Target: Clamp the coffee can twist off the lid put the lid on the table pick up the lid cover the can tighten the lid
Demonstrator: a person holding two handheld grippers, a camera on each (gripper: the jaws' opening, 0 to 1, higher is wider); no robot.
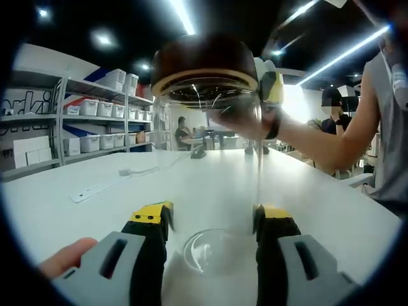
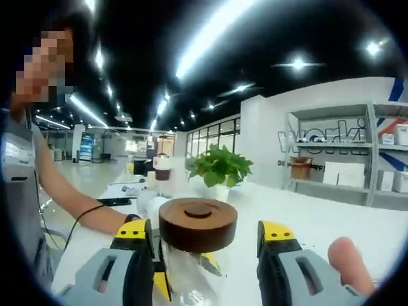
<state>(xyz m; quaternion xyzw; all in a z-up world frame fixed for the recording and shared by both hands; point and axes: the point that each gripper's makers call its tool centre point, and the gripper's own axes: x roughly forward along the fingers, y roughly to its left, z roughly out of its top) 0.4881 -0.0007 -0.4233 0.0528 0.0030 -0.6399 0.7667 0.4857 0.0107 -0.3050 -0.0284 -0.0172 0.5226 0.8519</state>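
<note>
Glass fills the middle of the left gripper view: the coffee can, a clear jar with a dark wooden lid on top, stands on the white bench between the jaws of the left hand-held gripper. The right jaw lies against the glass wall; the left jaw sits just beside it, and whether it presses the glass I cannot tell, so the clamp may be loose. Beyond the jar a person's forearm reaches in, and the right hand-held gripper shows yellow at the lid's edge. Shelving with white bins lines the back wall.

From the right gripper view, the lid sits between the jaws of the right hand-held gripper, which are wide apart; the left jaw is near the rim, the right jaw well apart from it, so nothing is held. A potted plant stands behind on the bench.

Likely trouble: if the lower clamp is slack, twisting would spin the smooth jar; an off-centre close on the lid could tip it.
</note>
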